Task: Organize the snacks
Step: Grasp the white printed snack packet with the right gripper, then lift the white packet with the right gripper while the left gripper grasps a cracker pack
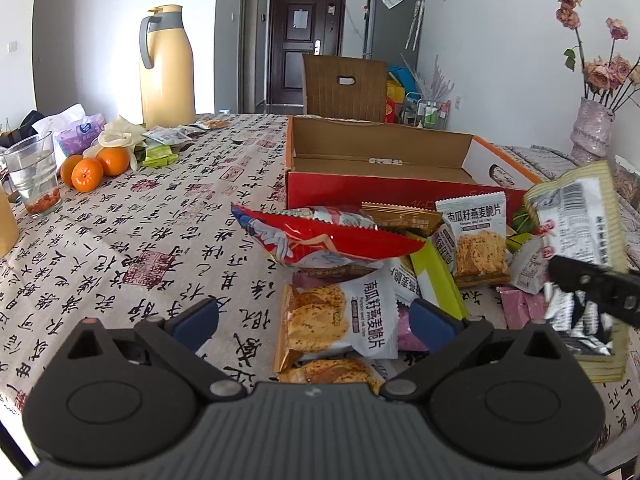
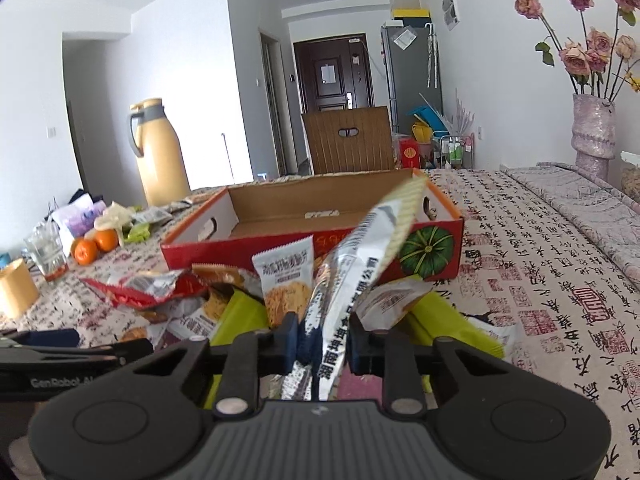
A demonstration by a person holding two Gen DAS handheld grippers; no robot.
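Now the right gripper [image 2: 322, 340] pinches a silver snack packet [image 2: 360, 264] tight and holds it up above the snack pile [image 1: 384, 264], just in front of the open red box [image 2: 320, 232] in the middle of the table [image 1: 160, 216]. The left gripper [image 1: 314, 316] hangs wide open over the pile, holding nothing.

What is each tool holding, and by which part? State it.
The right tool grips the silver-and-cream snack packet by its lower end, lifted off the pile. The left tool is open, holding nothing.
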